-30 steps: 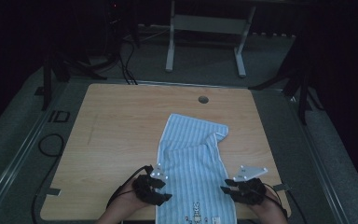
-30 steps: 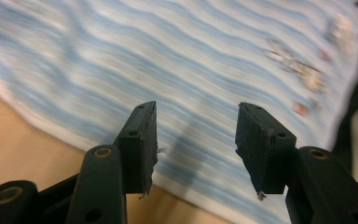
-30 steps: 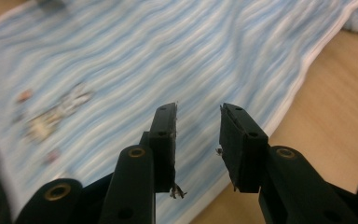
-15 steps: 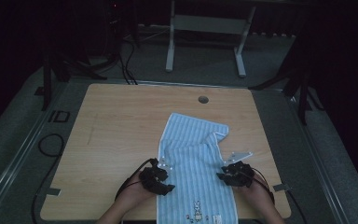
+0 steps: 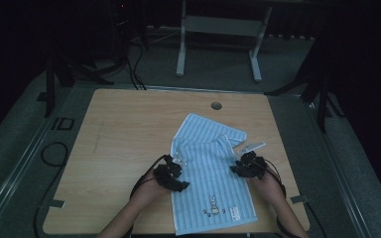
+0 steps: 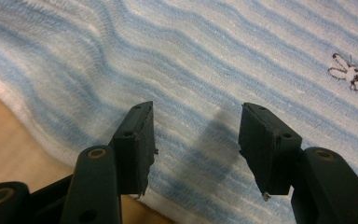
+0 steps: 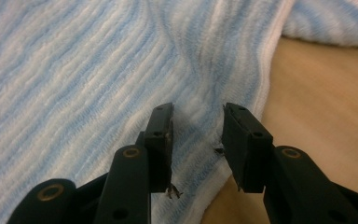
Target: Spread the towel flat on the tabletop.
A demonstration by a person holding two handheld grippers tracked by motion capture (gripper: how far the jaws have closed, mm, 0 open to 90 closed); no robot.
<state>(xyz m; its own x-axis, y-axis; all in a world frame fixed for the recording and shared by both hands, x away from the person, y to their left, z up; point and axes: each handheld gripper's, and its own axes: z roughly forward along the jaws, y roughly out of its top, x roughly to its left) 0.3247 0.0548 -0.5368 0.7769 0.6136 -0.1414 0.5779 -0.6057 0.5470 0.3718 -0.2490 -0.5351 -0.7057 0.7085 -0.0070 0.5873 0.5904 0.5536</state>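
From high up, a blue striped towel (image 5: 209, 178) lies flat on the wooden table (image 5: 124, 134). The left tongs (image 5: 174, 174) sit at the towel's left edge. The right tongs (image 5: 242, 168) sit at its right edge. The towel lies between the two tongs, and its far end is folded over, well past them. A small bunny picture (image 5: 213, 204) is on the towel's near part, closer to the person than both tongs. A round hole (image 5: 216, 105) is in the table far beyond the tongs. The high view is too dark and small to show how wide the jaws stand.

The left gripper view shows that. Its two black jaws stand apart, and they have just been opening a bit more. The towel (image 6: 205, 70) is under and past them, and nothing is pinched. The white edge of the towel and bare table are just to the left of the left jaw. The bunny (image 6: 352, 77) is far off to the right.

The right gripper view shows its jaws half open too, with a raised fold of towel (image 7: 196, 112) in the gap. The pads do not squeeze it. Bare table (image 7: 321, 107) is just right of the right jaw.
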